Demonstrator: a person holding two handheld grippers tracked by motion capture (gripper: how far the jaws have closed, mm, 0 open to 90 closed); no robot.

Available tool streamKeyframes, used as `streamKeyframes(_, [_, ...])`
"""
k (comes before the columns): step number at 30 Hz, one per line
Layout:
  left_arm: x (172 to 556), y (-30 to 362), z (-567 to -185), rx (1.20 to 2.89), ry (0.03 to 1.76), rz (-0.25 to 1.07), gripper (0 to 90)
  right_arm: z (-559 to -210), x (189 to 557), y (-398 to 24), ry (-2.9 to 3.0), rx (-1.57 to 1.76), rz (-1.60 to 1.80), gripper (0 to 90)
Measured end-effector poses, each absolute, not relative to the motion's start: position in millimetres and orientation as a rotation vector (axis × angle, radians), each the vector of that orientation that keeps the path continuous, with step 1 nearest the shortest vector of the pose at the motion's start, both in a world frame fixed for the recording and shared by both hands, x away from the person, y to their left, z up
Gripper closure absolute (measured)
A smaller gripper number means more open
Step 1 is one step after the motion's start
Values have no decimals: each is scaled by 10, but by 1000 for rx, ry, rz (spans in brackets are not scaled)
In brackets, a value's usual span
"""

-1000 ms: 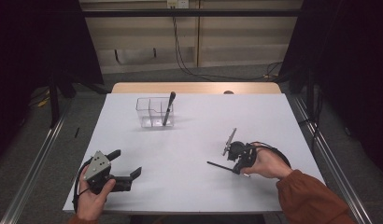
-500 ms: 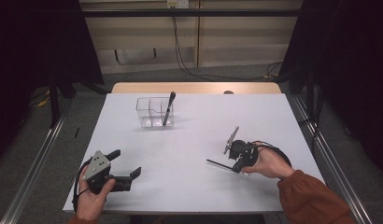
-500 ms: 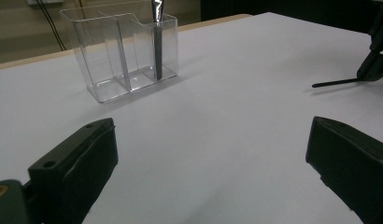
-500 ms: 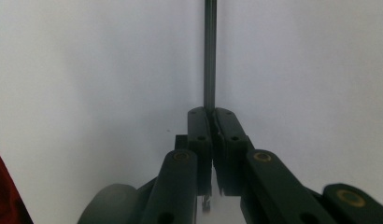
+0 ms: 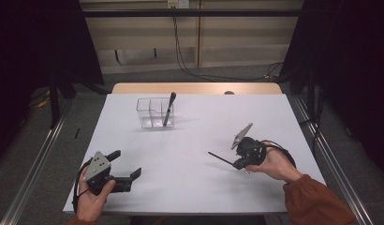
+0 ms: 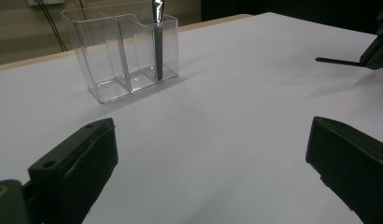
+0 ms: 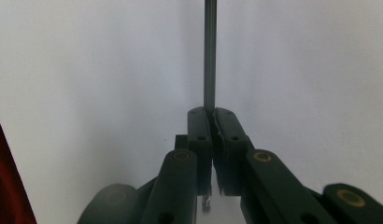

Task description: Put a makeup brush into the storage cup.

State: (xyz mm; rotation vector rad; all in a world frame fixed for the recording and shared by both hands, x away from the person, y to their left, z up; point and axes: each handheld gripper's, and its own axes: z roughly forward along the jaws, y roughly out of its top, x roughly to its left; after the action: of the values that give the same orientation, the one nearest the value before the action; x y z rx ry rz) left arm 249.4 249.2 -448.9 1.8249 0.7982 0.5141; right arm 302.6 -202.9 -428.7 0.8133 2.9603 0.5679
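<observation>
You find no text, label, brand, number or sign to read anywhere here: nothing legible stands on the clear organizer (image 5: 155, 112), on the pen standing in it (image 5: 169, 108), or on the white table (image 5: 190, 187) around it.

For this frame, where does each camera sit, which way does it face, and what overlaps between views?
High view: above the near edge, facing forward and down on the white table; both hands show.
Left gripper view: rides the left gripper, open jaws, facing the clear organizer.
Right gripper view: rides the right gripper, facing the tabletop, shut on a thin dark rod.
Shared: organizer, rod.
</observation>
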Motion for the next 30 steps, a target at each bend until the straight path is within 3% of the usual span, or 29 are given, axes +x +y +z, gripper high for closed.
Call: streamKeyframes(30, [2480, 2513, -4469, 1802, 803, 515, 23, -4322, 2887, -2289, 2566, 881, 1193, 867])
